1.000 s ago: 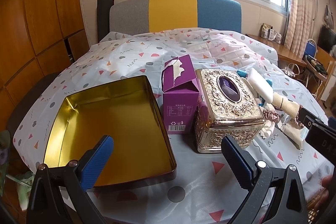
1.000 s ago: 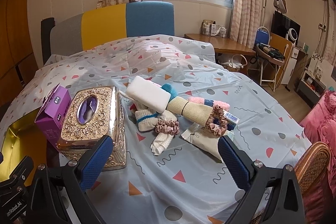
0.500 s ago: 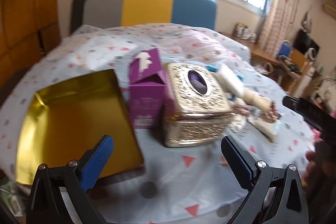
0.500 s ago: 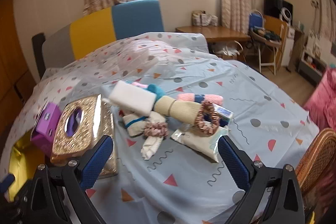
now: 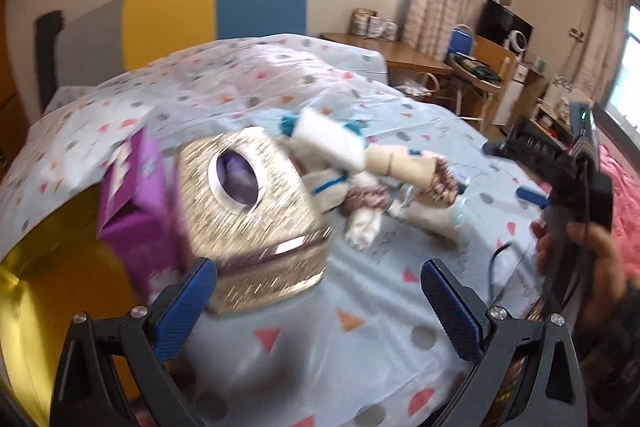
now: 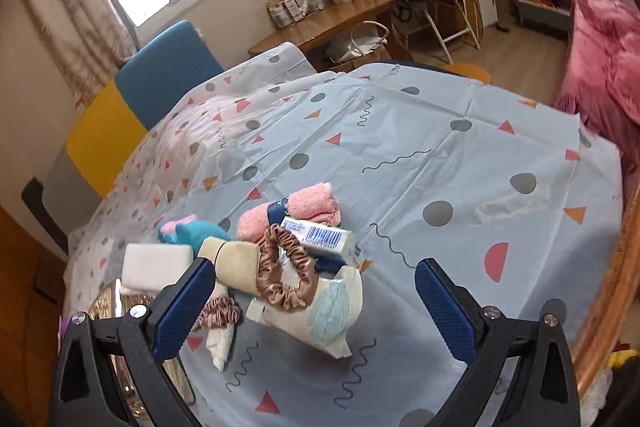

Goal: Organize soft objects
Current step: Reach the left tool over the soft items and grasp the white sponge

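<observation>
A pile of soft things lies on the patterned tablecloth: a white sponge [image 6: 154, 261], a beige fabric roll [image 6: 236, 261], a pink towel roll [image 6: 296, 207], a brown scrunchie [image 6: 282, 267], a darker scrunchie [image 6: 218, 313], a teal plush [image 6: 196, 229] and a packet with a face mask [image 6: 320, 315]. The pile also shows in the left wrist view [image 5: 376, 167]. My right gripper [image 6: 312, 305] is open and empty, just above the packet. My left gripper [image 5: 320, 301] is open and empty, in front of the ornate gold tissue box [image 5: 248, 211].
A purple carton [image 5: 140, 203] stands left of the gold box, and an open gold tin tray [image 5: 44, 291] lies further left. A wicker chair edge [image 6: 612, 287] is at the right. The right hand-held gripper body [image 5: 568, 163] shows at the right of the left wrist view.
Both grippers have swung to the right. The right gripper has moved forward and down over the soft pile. The left view has shifted from the gold tray to the gold box. Both stayed open.
</observation>
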{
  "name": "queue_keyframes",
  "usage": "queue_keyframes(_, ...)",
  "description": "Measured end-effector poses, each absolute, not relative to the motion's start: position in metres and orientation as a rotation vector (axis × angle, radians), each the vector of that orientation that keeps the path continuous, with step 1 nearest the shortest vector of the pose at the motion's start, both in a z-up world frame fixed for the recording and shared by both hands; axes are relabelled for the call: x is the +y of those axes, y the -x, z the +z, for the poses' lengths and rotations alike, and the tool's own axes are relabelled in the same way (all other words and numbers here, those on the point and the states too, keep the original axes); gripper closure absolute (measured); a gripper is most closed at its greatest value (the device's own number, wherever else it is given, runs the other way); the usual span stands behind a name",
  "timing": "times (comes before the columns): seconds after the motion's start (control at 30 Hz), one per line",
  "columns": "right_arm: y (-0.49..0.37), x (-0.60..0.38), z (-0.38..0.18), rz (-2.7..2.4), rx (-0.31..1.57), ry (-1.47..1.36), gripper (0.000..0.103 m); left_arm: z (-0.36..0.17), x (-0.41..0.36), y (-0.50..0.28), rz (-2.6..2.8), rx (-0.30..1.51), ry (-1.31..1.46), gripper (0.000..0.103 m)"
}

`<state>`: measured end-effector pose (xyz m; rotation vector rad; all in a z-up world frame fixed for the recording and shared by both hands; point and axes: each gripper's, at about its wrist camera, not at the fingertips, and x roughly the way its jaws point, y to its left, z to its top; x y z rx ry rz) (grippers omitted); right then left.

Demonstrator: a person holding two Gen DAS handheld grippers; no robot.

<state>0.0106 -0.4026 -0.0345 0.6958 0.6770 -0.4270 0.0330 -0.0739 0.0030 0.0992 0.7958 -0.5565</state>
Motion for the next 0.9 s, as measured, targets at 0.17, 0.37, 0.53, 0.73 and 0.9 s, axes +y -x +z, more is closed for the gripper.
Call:
queue_keyframes(0.17,-0.013,-0.401,-0.034,-0.402,0.669,-0.695,0.001,0.021,-0.106,-0.087,-0.594,0.889,-0.053,0.005)
queue_keyframes(0.37,-0.011,-0.405,-0.037,-0.384,0.655,-0.731,0.001,0.022,-0.146,-0.16,-0.604,1.061,0.153,0.008)
queue_keyframes(0.53,-0.011,-0.409,-0.04,-0.358,0.654,-0.766,0.001,0.004,-0.173,-0.197,-0.512,1.151,0.188,0.008)
queue_keyframes(0.73,-0.011,-0.41,-0.043,-0.315,0.658,-0.802,0.001,0.006,-0.202,-0.235,-0.412,1.047,0.027,0.005)
queue_keyframes(0.9,-0.011,-0.411,-0.044,-0.296,0.653,-0.82,0.001,-0.027,-0.21,-0.269,-0.388,1.13,-0.02,0.004)
